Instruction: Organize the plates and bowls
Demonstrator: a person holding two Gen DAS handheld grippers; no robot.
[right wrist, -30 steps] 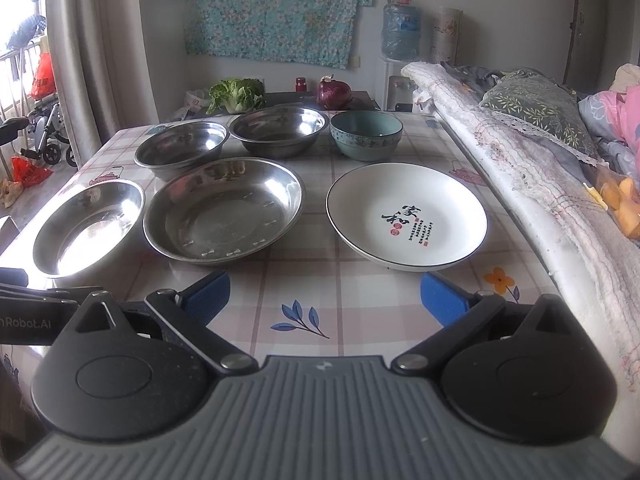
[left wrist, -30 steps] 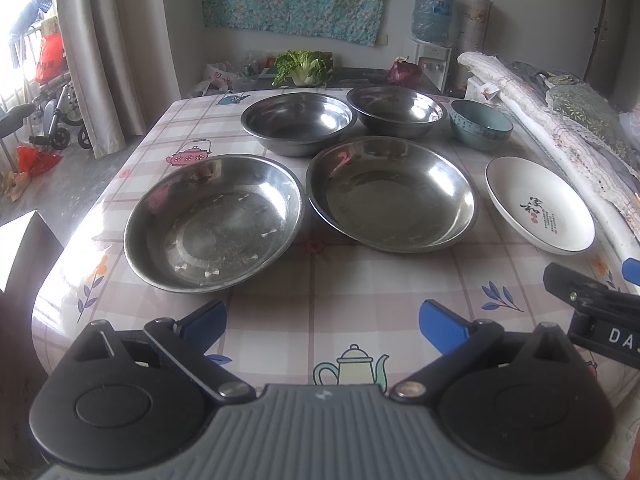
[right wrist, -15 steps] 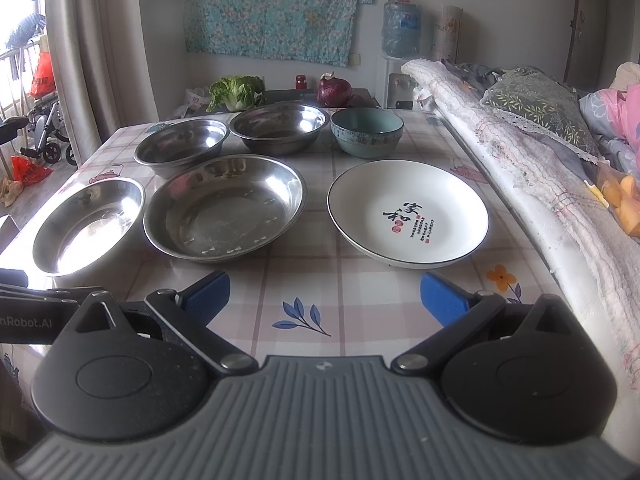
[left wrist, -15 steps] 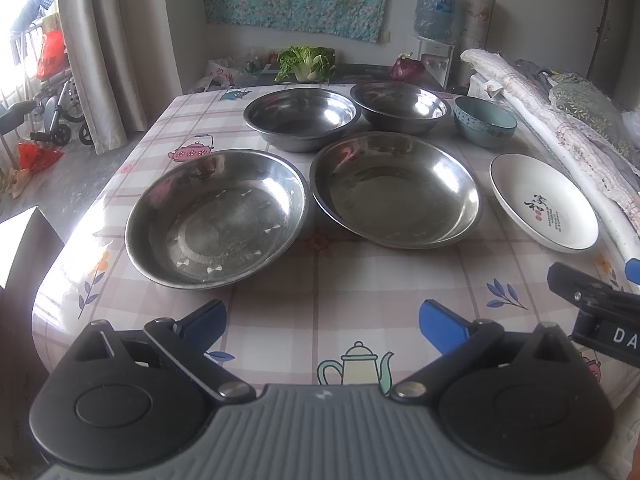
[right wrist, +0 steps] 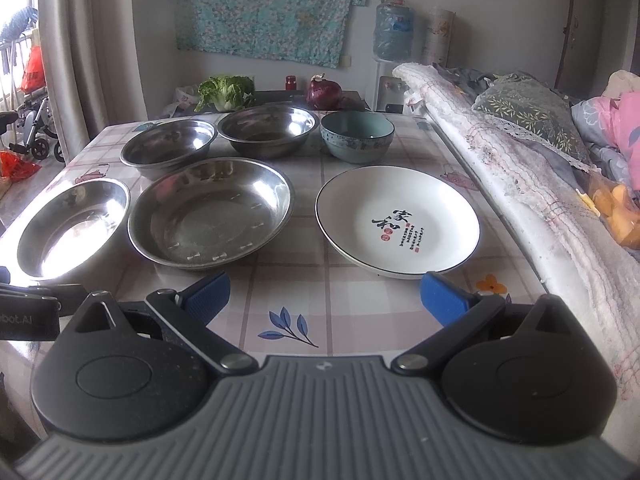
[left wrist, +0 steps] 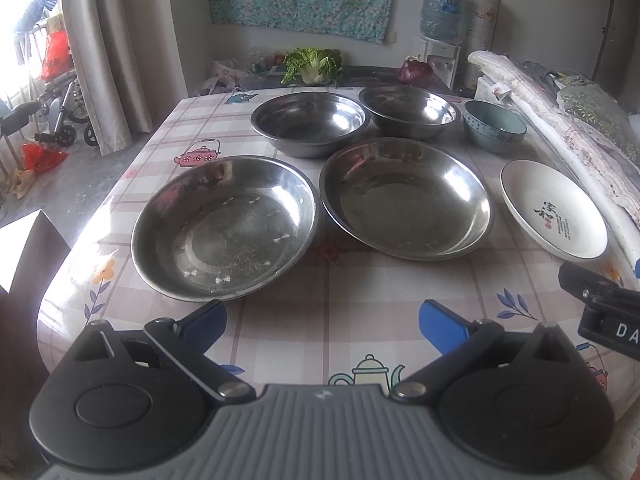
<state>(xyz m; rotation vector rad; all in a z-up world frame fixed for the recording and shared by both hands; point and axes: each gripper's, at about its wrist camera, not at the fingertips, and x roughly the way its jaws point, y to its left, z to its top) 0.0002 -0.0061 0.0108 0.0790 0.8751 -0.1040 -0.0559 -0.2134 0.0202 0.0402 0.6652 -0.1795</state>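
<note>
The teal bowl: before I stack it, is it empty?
Seemingly empty: the teal bowl stands upright, its visible inner wall bare; the rim hides its bottom.

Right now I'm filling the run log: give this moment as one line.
phase: pre-grasp | left gripper: open, empty | right gripper: open, empty, before white plate | steel dishes: four, unstacked | teal bowl: untouched

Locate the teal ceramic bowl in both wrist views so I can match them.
Left wrist: teal ceramic bowl sits upper right, in the back row, right of two steel bowls.
Right wrist: the bowl is just right of centre, upper part, directly behind the white plate.
Shared landmark: the white plate with black calligraphy lies in front of the bowl in both.
</note>
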